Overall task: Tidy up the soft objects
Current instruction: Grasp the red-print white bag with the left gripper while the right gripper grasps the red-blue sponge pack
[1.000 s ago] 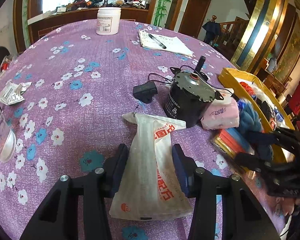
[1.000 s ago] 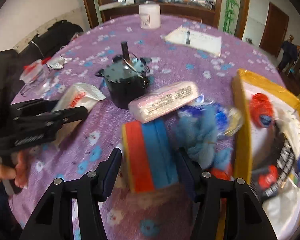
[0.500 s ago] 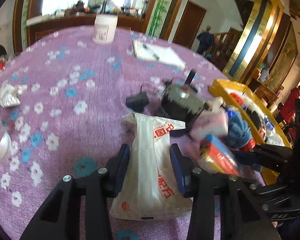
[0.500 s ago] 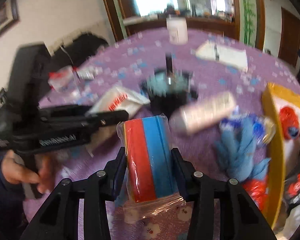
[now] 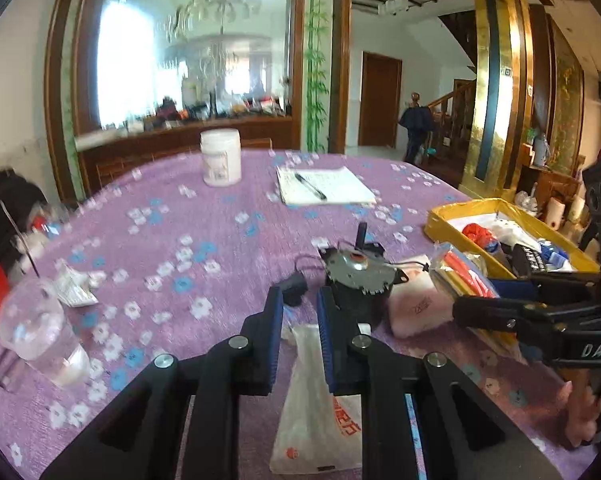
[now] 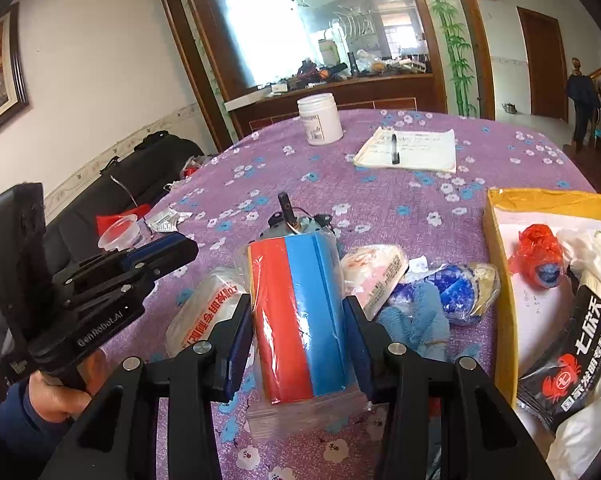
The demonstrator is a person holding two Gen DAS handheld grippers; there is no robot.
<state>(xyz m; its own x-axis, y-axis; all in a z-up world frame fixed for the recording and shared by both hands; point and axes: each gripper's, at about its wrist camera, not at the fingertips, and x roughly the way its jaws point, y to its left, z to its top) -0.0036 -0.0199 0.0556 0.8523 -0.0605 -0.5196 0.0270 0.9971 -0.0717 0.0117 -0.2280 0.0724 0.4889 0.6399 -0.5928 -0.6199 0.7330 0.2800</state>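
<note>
A white plastic bag [image 5: 316, 412] with red print lies between my left gripper's [image 5: 298, 296] fingers. Its jaws are closing, and the blue pads pinch the bag's crumpled upper end. In the right wrist view the same bag [image 6: 204, 312] shows under the left gripper [image 6: 176, 250]. My right gripper [image 6: 296, 308] is shut on a wrapped red and blue sponge pack [image 6: 300, 320], held above the cloth. From the left wrist view, that pack [image 5: 460, 272] sits in the right gripper [image 5: 476, 296] near the yellow box [image 5: 452, 216].
A black motor [image 5: 356, 280] and a black adapter [image 5: 294, 286] stand just beyond the bag. A pink tissue pack [image 6: 376, 272] and a blue cloth [image 6: 416, 316] lie beside the yellow box [image 6: 496, 280]. A plastic cup [image 5: 40, 328], a white jar [image 5: 220, 156] and a notepad [image 5: 324, 192] are farther off.
The left jaws have drawn in from wide apart onto the bag. The right gripper has lifted the sponge pack off the table. Both views have tilted upward.
</note>
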